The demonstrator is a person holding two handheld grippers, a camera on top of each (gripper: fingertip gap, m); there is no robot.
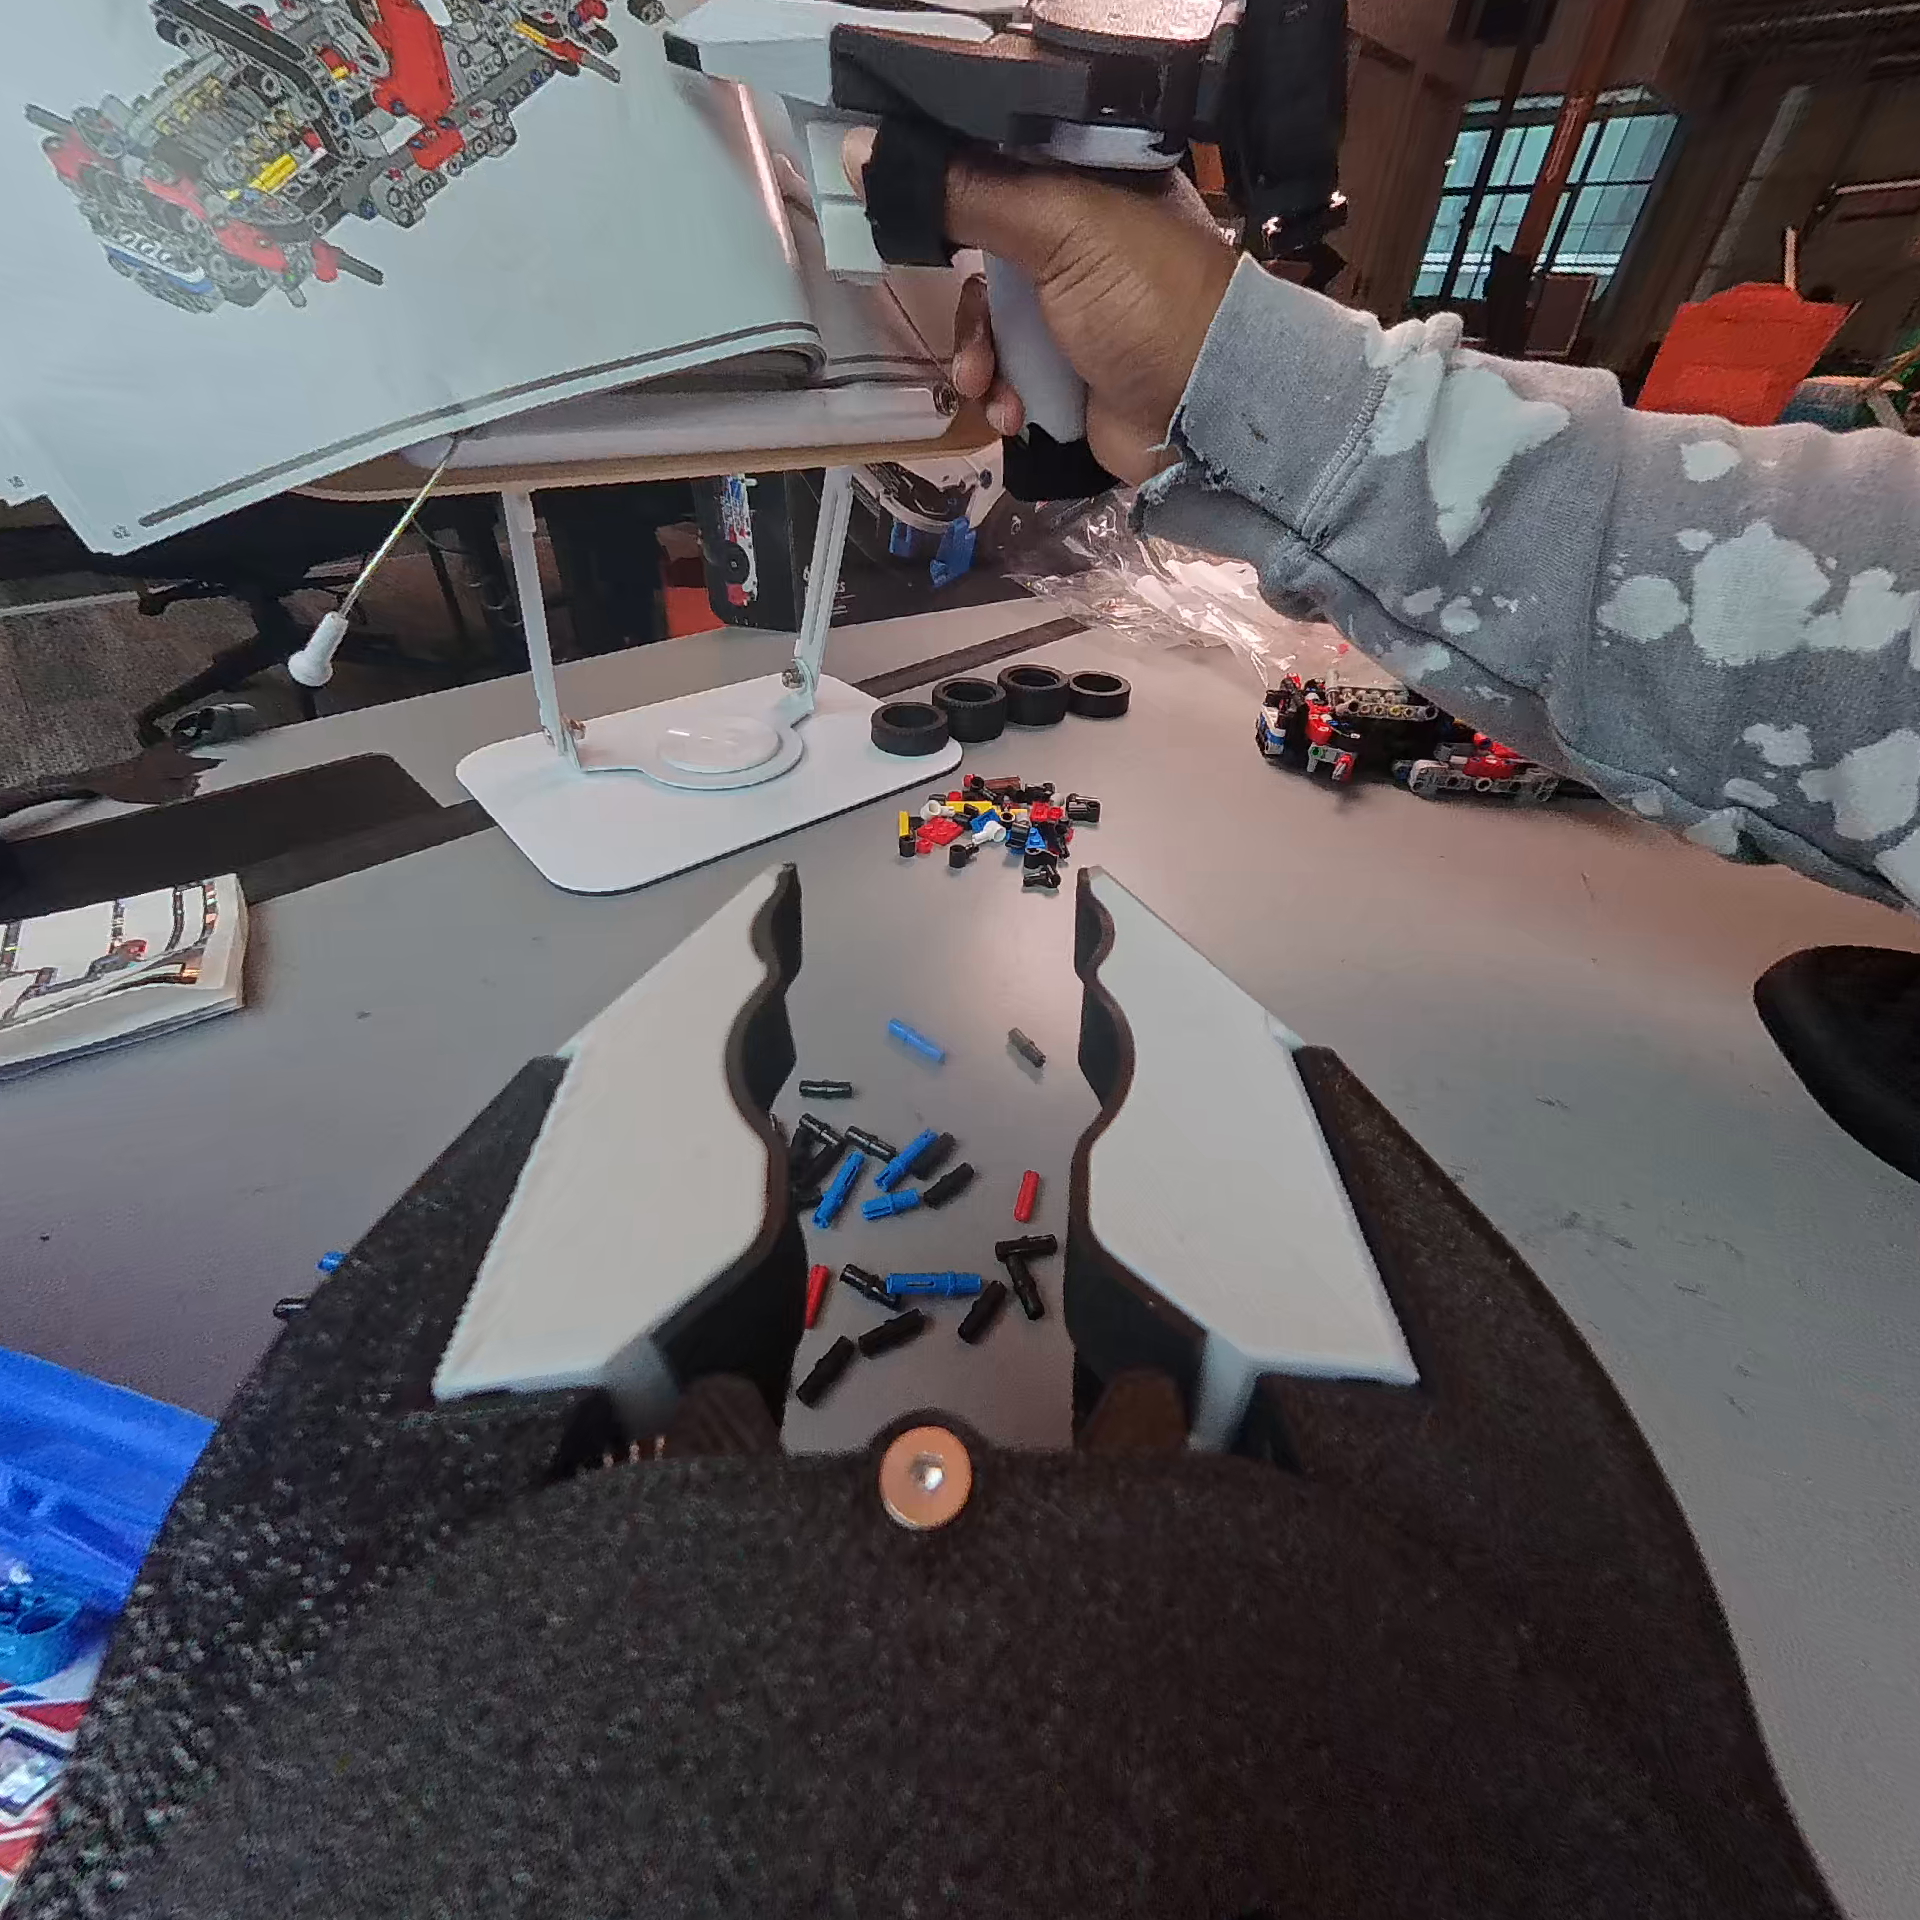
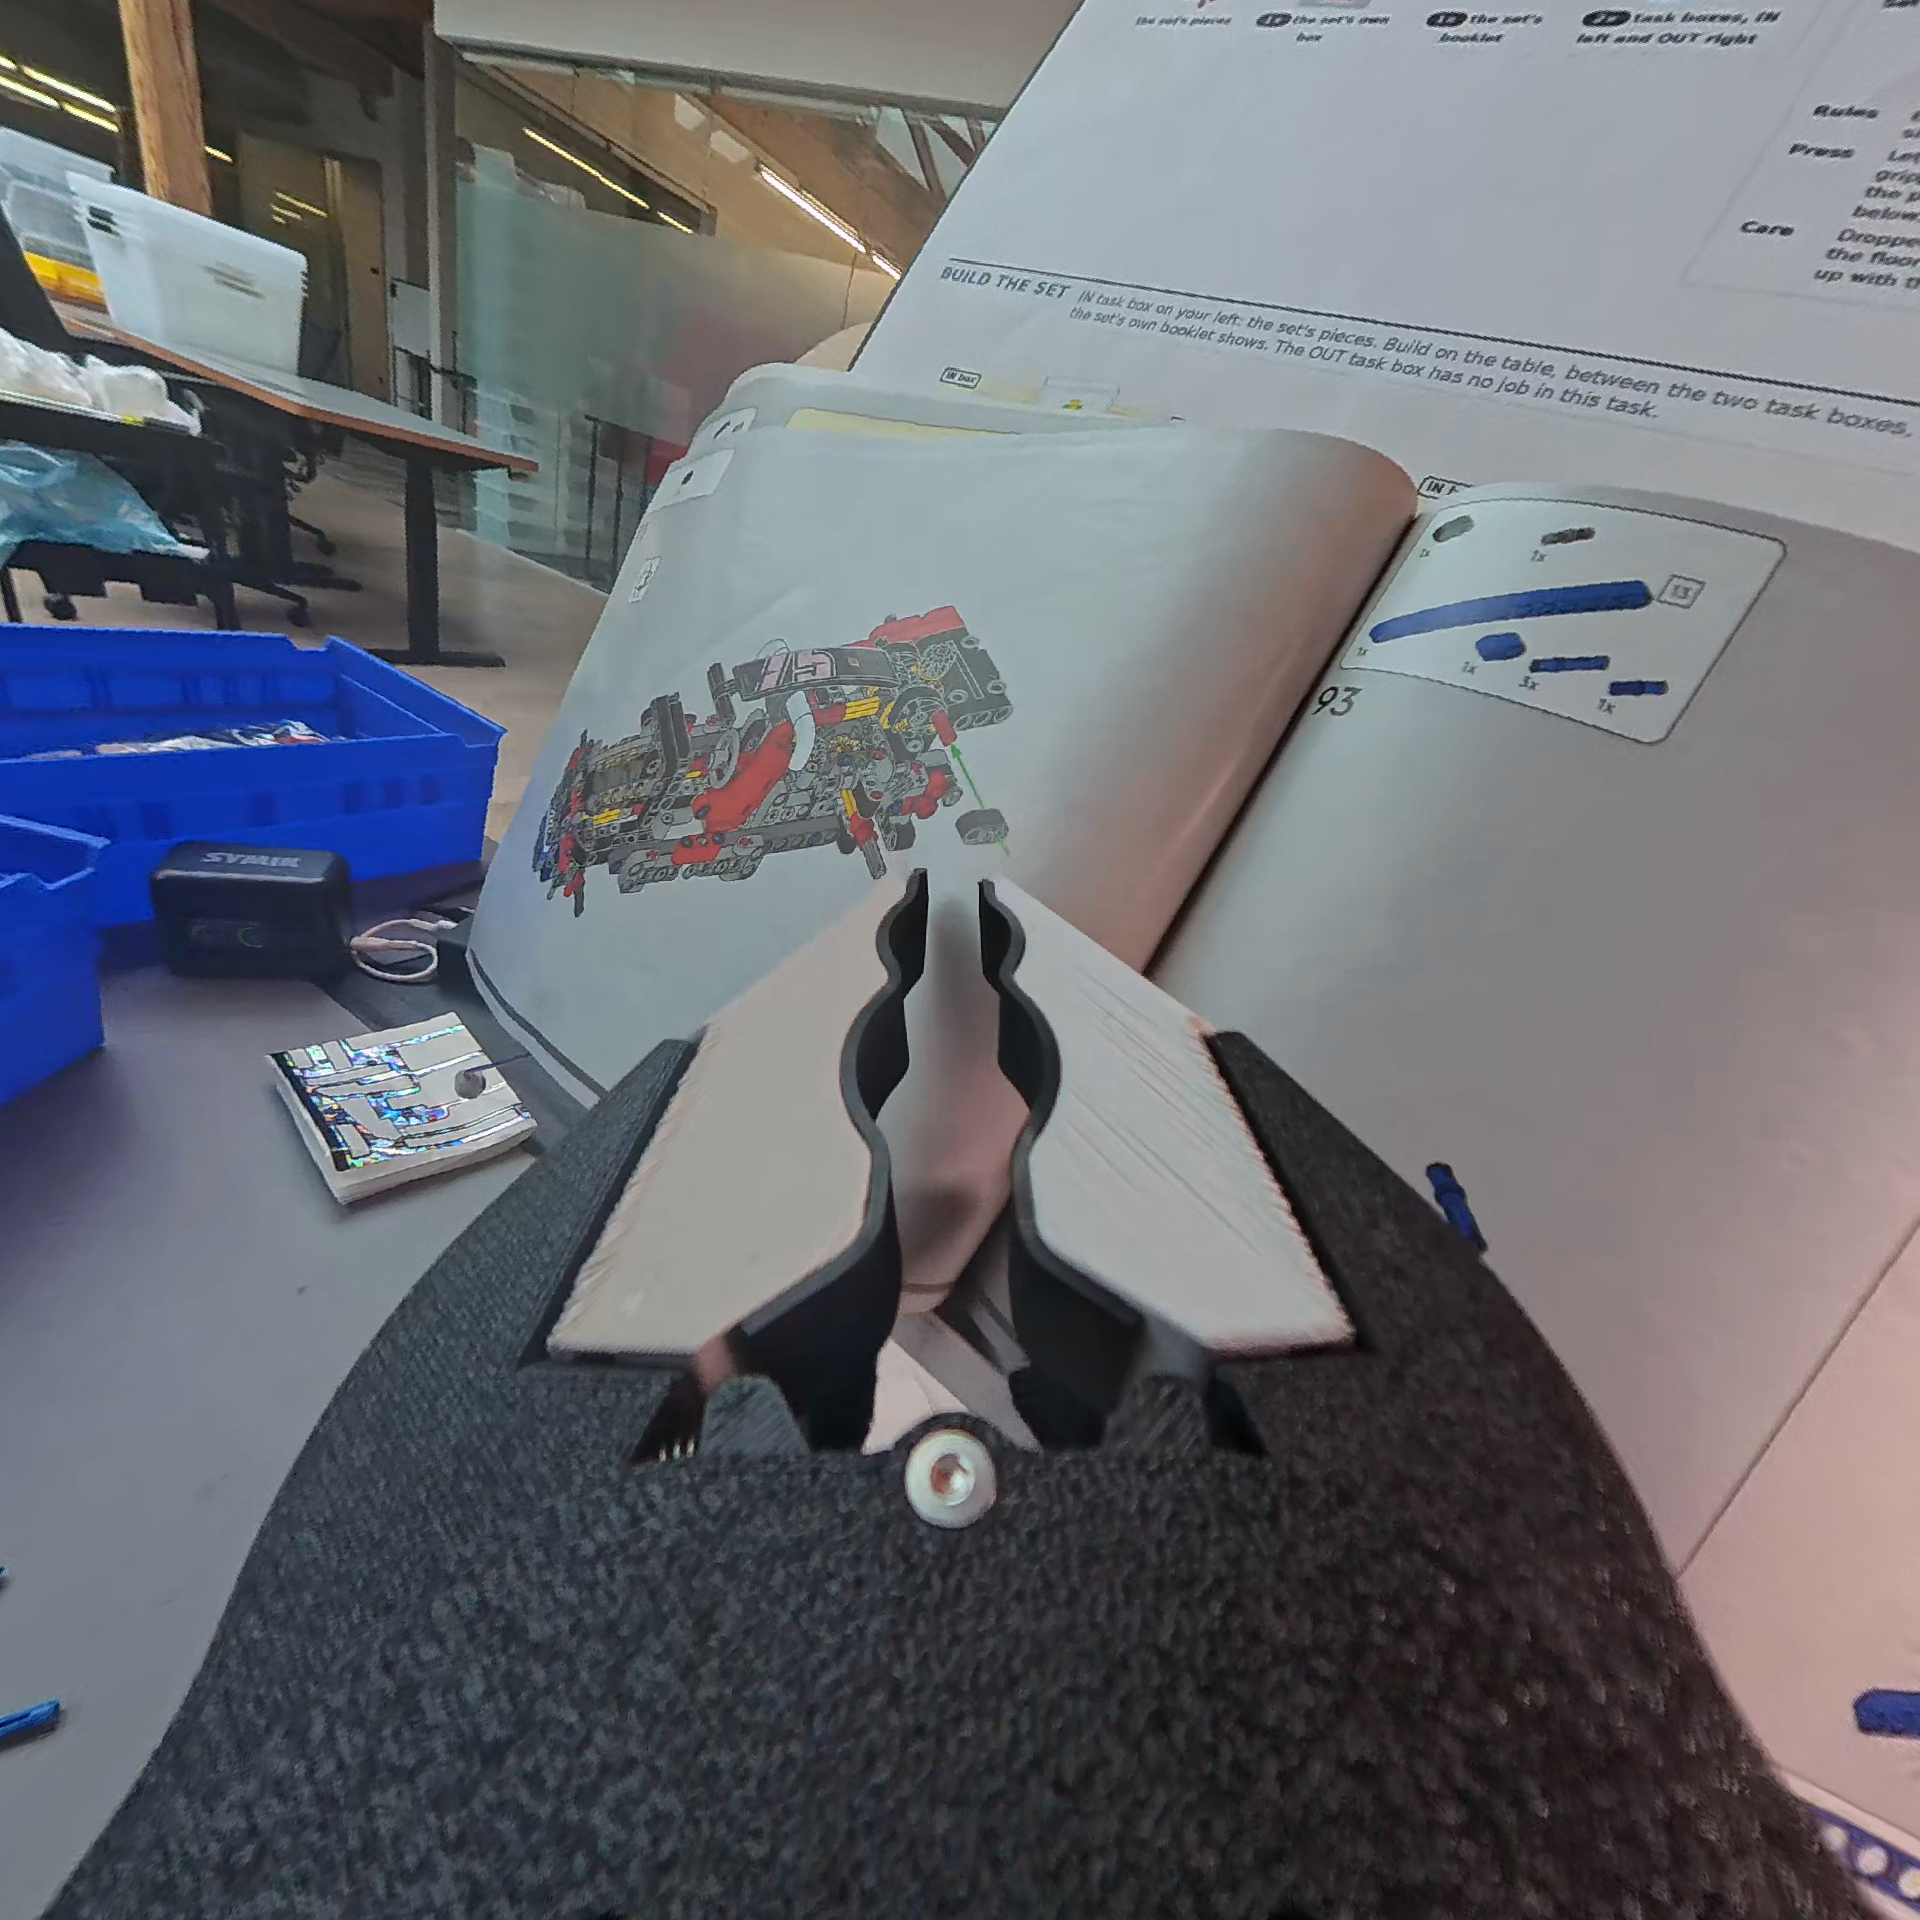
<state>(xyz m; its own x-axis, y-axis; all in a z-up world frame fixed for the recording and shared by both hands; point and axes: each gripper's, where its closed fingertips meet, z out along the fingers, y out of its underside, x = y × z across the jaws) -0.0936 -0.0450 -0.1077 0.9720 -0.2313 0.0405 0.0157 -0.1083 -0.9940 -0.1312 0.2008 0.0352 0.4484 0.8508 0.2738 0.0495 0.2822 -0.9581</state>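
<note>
My left gripper (image 1: pixel 940 883) is open and empty, low over the grey table (image 1: pixel 1455 1091), with several loose black, blue and red pins (image 1: pixel 904 1216) lying between its fingers. A hand (image 1: pixel 1091 301) holds my right gripper (image 1: pixel 748 62) up against an open instruction booklet (image 1: pixel 416 343) on a white stand (image 1: pixel 665 800). In the right wrist view my right gripper (image 2: pixel 954 883) points at the lower part of the booklet's left page (image 2: pixel 831 582), near the fold. Its jaws stand a narrow gap apart, with nothing seen held between them.
Beyond the pins lie a pile of small coloured pieces (image 1: pixel 997 821), several black tyres (image 1: pixel 997 701), a partly built model car (image 1: pixel 1382 738) and a plastic bag (image 1: pixel 1153 592). A shiny sticker booklet (image 2: pixel 405 1101), a black device (image 2: pixel 249 914) and blue bins (image 2: pixel 239 748) sit left. A printed sheet (image 2: pixel 1455 208) stands behind the booklet. The tips of one gripper are about 30 cm away from the tips of the other.
</note>
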